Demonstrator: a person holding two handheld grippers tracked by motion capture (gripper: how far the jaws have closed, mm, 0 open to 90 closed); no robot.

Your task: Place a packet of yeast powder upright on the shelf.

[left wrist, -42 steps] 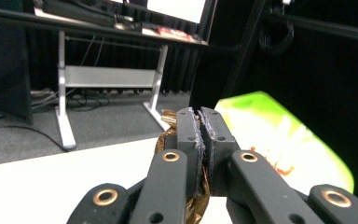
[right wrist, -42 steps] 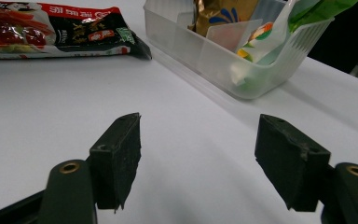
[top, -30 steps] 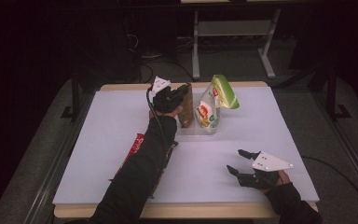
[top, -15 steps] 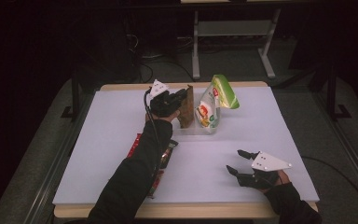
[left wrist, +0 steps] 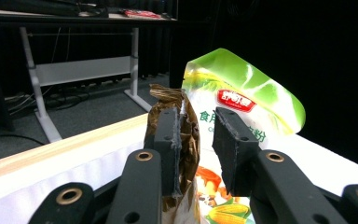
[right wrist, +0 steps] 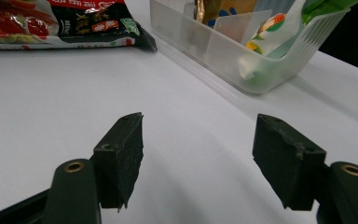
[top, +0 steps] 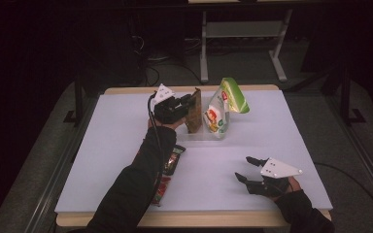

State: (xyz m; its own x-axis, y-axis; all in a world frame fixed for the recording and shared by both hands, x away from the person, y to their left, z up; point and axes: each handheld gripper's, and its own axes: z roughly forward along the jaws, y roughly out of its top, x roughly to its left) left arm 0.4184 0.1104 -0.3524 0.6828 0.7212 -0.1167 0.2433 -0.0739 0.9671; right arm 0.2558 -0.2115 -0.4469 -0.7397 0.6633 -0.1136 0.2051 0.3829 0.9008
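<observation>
We see the left gripper [top: 187, 108] at the far side of the white bench [top: 296, 131], where a brown crinkled foil pouch [left wrist: 175, 140] stands upright in a clear plastic bin [right wrist: 261, 60]. Its jaws have just been opening: the pouch's top sits between them against one pad, with a gap at the other, so we judge the pouch released to stand there. Just beside it, a green and white snack bag [top: 223, 109] leans in the same bin. The right gripper [top: 247, 170] rests near the front edge, jaws spread on nothing, with open bench around it. A red and black flat packet [top: 167, 170] lies beside the left sleeve.
</observation>
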